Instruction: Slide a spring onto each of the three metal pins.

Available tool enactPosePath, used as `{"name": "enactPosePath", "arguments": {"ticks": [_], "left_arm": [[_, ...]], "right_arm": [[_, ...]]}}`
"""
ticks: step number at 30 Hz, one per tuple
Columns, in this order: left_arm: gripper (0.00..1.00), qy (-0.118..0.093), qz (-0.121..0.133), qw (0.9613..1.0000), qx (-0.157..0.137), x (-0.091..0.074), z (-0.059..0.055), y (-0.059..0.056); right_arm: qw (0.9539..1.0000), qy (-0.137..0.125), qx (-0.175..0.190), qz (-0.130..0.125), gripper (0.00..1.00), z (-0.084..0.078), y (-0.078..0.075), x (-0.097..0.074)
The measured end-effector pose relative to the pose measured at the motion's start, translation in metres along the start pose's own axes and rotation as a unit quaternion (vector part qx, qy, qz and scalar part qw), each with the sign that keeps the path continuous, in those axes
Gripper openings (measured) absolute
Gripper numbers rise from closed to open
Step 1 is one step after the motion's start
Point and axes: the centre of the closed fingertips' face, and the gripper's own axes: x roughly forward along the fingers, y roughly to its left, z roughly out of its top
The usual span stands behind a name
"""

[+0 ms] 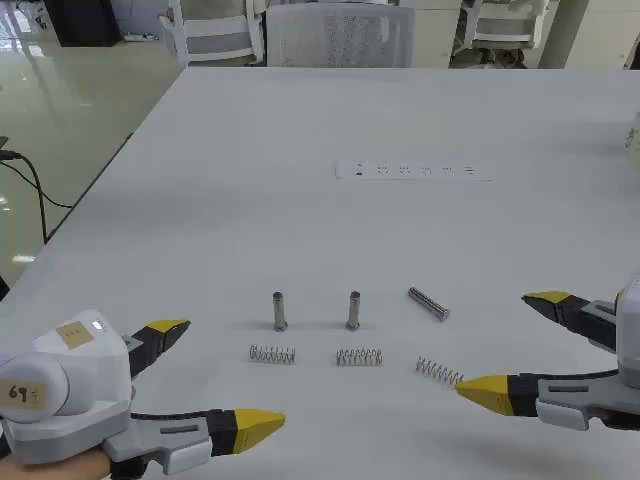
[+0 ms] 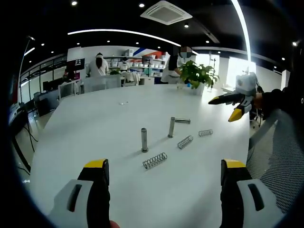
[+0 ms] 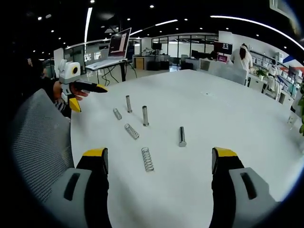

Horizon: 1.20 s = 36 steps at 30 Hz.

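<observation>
**Reference.** The middle pin (image 1: 353,310) stands upright on its wider end on the white worktop (image 1: 300,130). All positions below are given from this pin, as seen in the head view.

**Pins.**
- The left pin (image 1: 279,311) stands upright to the left of the middle pin, in the same row.
- The right pin (image 1: 428,303) lies on its side to the right of the middle pin, at an angle to the row.

**Springs.** All three lie flat, each apart from every pin.
- The middle spring (image 1: 359,357) lies just on the near side of the middle pin.
- The left spring (image 1: 272,354) lies near-left of the middle pin.
- The right spring (image 1: 439,371) lies near-right of the middle pin, slanted.

**Claws.**
- The left claw (image 1: 232,372) is near-left of the middle pin, beside the left spring. Its jaws are spread wide and grip nothing.
- The right claw (image 1: 494,342) is right of the middle pin, beside the right spring. Its jaws are spread wide and grip nothing.

**Other.** A power strip (image 1: 413,171) lies well beyond the middle pin.
</observation>
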Motion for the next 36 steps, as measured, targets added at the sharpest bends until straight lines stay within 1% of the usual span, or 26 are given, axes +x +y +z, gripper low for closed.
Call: {"name": "enactPosePath", "arguments": {"ticks": [16,36], "left_arm": [[0.97,0.001,0.000,1.0000,-0.002,-0.0001,-0.0002,-0.0025],[0.97,0.002,0.002,1.0000,-0.003,0.0003,-0.0019,0.0008]], "right_arm": [[1.0000,0.000,-0.002,0.000,0.91,0.0003,0.0000,-0.0002],[1.0000,0.005,0.002,0.001,0.91,-0.0015,0.0006,0.0000]]}}
